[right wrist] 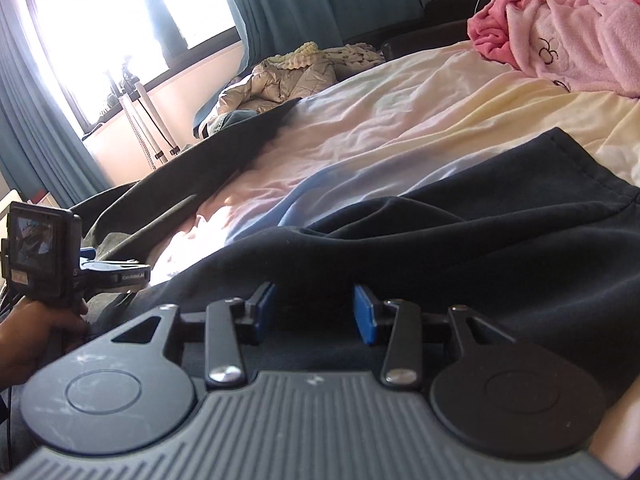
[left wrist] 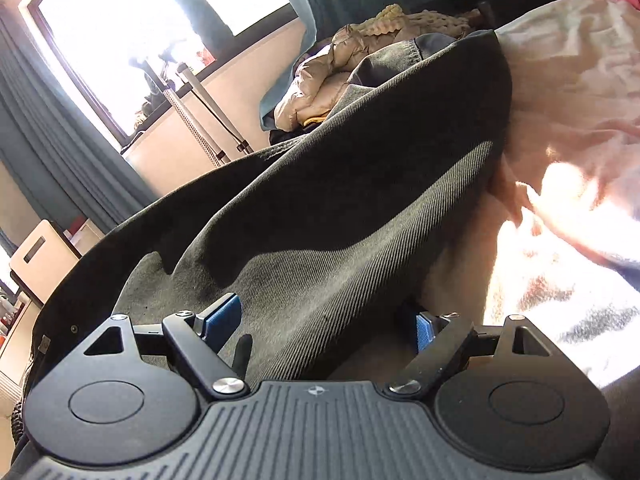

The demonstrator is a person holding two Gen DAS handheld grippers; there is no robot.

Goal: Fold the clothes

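Note:
A dark grey twill garment (left wrist: 320,208) lies stretched across the bed, one long part running away towards the far side. My left gripper (left wrist: 324,324) hovers low over its near end, blue pads (left wrist: 224,316) wide apart, cloth beneath them but not pinched. In the right wrist view a dark navy cloth (right wrist: 480,240) with a stitched hem lies bunched on the sheet. My right gripper (right wrist: 316,310) sits just over its near fold, half open, both pad faces bare. The left gripper (right wrist: 116,272) shows at the left edge, held by a hand (right wrist: 36,332) over the grey cloth (right wrist: 192,184).
The pale pastel bedsheet (right wrist: 400,120) is wrinkled, with a sunlit patch near the middle. A pink fleece pile (right wrist: 568,40) lies at the far right. A beige puffer jacket (right wrist: 280,80) and other clothes sit at the far edge. Beyond are thin stands (right wrist: 140,120), a window and teal curtains.

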